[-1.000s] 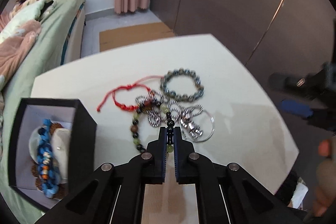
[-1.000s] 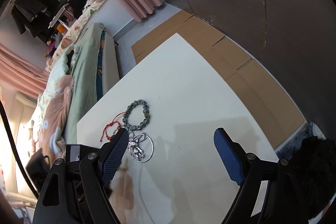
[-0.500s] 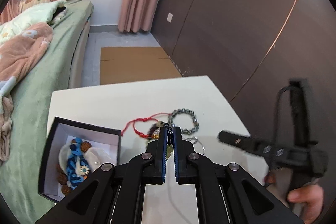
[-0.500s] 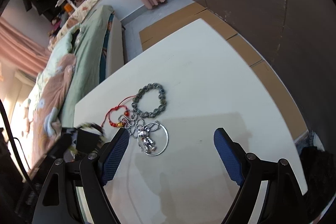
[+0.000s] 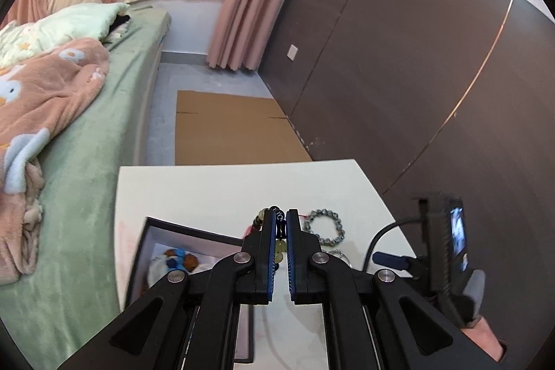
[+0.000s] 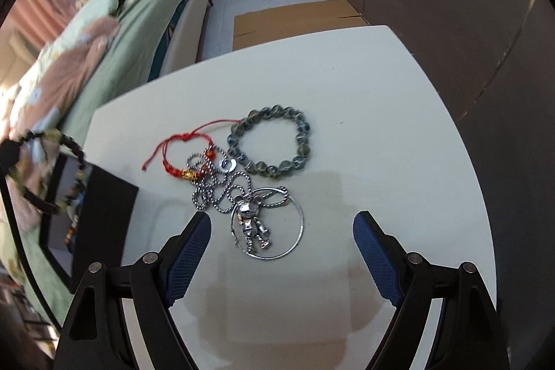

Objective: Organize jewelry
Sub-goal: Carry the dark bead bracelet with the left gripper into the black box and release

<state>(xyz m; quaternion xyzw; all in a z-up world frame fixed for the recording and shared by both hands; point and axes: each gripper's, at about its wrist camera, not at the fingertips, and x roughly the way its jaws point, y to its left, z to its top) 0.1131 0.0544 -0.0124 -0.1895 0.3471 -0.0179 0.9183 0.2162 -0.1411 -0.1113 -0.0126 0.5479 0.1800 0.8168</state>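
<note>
At the left edge of the white tabletop (image 6: 399,113) sits a black jewelry box (image 6: 104,214), open at the top, with blue and brown beaded pieces lying in its pale lining. Above the box, the left gripper (image 5: 281,224) has its fingers pinched shut on a mixed-bead bracelet (image 5: 277,231) of dark, amber and pale green beads, lifted clear of the tabletop. Toward the middle of the tabletop lie a red cord bracelet (image 6: 180,155), a silver ball-chain necklace (image 6: 222,189) with a small robot-figure pendant (image 6: 251,224), and a thin silver hoop (image 6: 295,231) around the pendant, all tangled close together. Just beside them, further right, rests a grey-green bead bracelet (image 6: 301,141). The right gripper (image 6: 281,231) hovers over the pendant, its blue-padded fingers (image 6: 189,252) spread wide and gripping nothing.
</note>
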